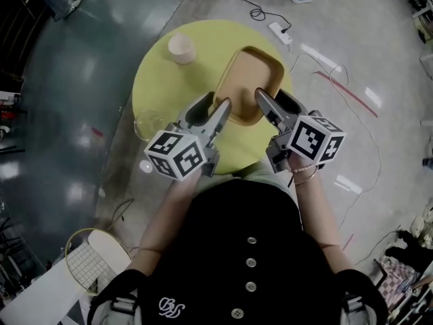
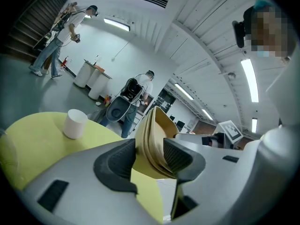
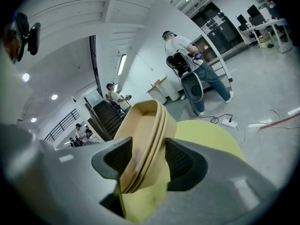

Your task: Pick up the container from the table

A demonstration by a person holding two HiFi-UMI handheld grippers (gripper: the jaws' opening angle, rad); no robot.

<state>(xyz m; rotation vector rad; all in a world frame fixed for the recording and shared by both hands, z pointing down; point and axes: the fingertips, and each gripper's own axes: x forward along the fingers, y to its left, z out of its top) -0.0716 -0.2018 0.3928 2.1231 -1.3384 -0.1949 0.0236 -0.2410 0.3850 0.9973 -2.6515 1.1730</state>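
Over the yellow table [image 1: 169, 80], left tongs [image 1: 218, 104] and right tongs [image 1: 272, 95] each pinch the container [image 1: 254, 73].

Open workshop hall: concrete floor [image 1: 67, 80], staircase [image 3: 105, 117].

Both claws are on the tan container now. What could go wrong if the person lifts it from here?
The left claw and right claw both pinch only the near rim of the container, so its far end may sag and slip out.
A clear glass stands at the edge of the table beside the left claw; a sideways swing could knock it off.
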